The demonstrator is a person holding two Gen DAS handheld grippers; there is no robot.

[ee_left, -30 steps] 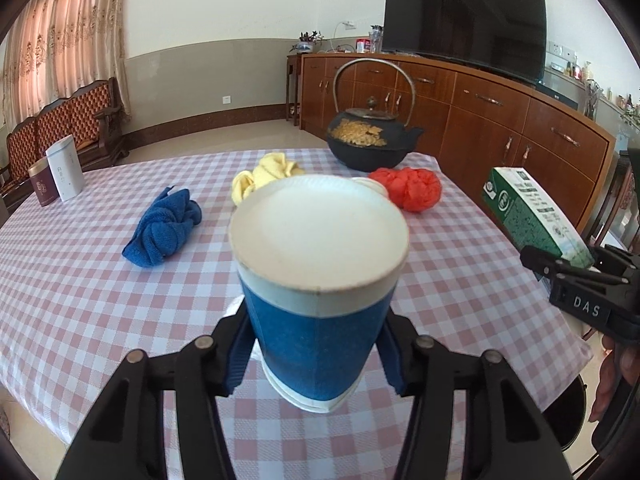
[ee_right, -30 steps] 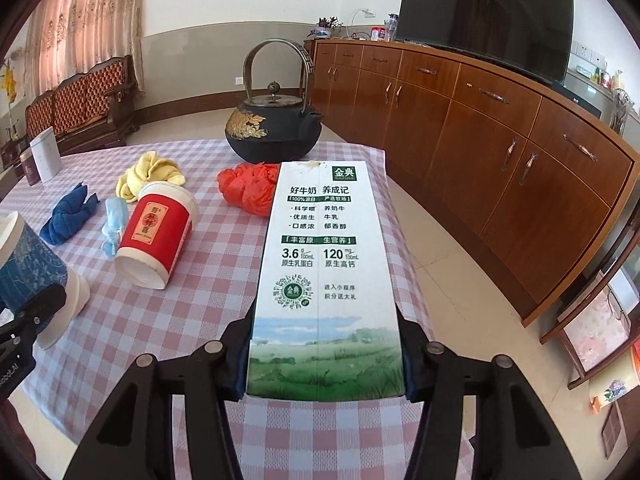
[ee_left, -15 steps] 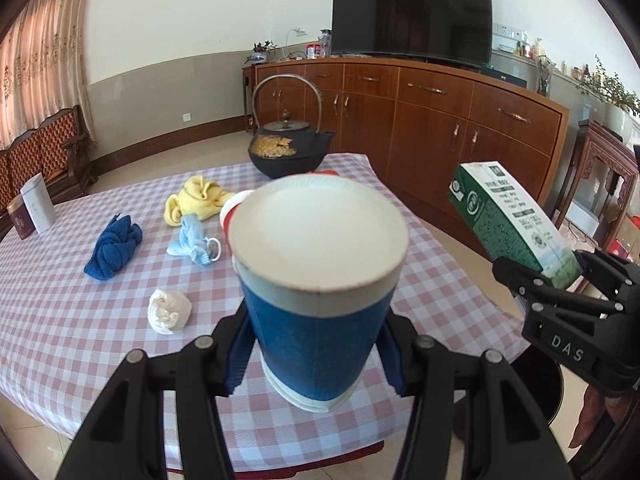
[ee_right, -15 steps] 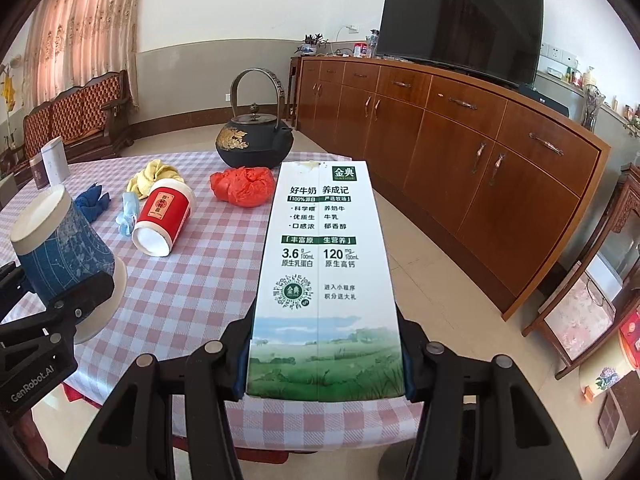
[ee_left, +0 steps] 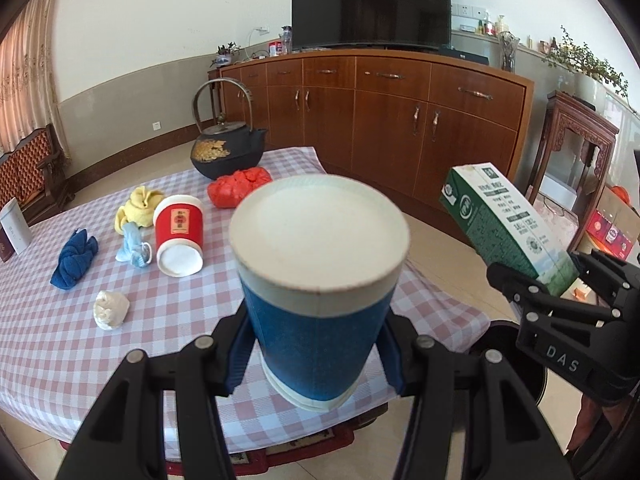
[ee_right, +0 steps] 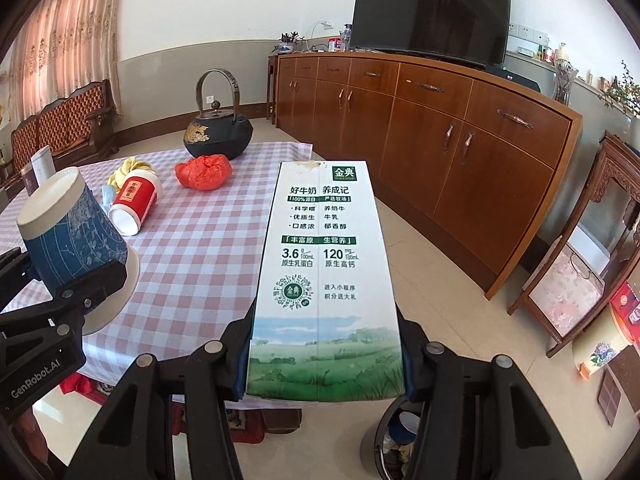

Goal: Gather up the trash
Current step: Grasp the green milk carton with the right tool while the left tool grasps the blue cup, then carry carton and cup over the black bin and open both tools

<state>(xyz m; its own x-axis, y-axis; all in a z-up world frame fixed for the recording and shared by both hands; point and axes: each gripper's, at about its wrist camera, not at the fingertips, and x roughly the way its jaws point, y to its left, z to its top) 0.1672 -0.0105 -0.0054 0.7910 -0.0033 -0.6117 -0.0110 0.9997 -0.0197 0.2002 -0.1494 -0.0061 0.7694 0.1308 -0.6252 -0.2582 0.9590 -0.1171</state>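
Observation:
My left gripper [ee_left: 316, 356] is shut on a blue paper cup [ee_left: 316, 320], held upside down with its white base toward the camera, over the near edge of the checked table [ee_left: 60, 360]. My right gripper [ee_right: 324, 364] is shut on a green and white milk carton [ee_right: 324, 280], held past the table's right edge. Below it stands a dark round bin [ee_right: 394, 432] with trash inside. On the table lie a red paper cup [ee_left: 178, 224] on its side, a red crumpled bag [ee_left: 240, 188], a white paper wad [ee_left: 111, 308] and a pale blue mask [ee_left: 132, 246].
A black iron teapot [ee_left: 224, 152] stands at the table's far end. Near the red cup lie a yellow cloth [ee_left: 138, 204] and a blue cloth [ee_left: 74, 260]. A long wooden sideboard [ee_right: 440, 120] with a television runs along the right wall, with tiled floor between.
Both grippers have pulled back and to the right from the table, each keeping its load. The table's items look farther off, and the bin has come into view under the right gripper.

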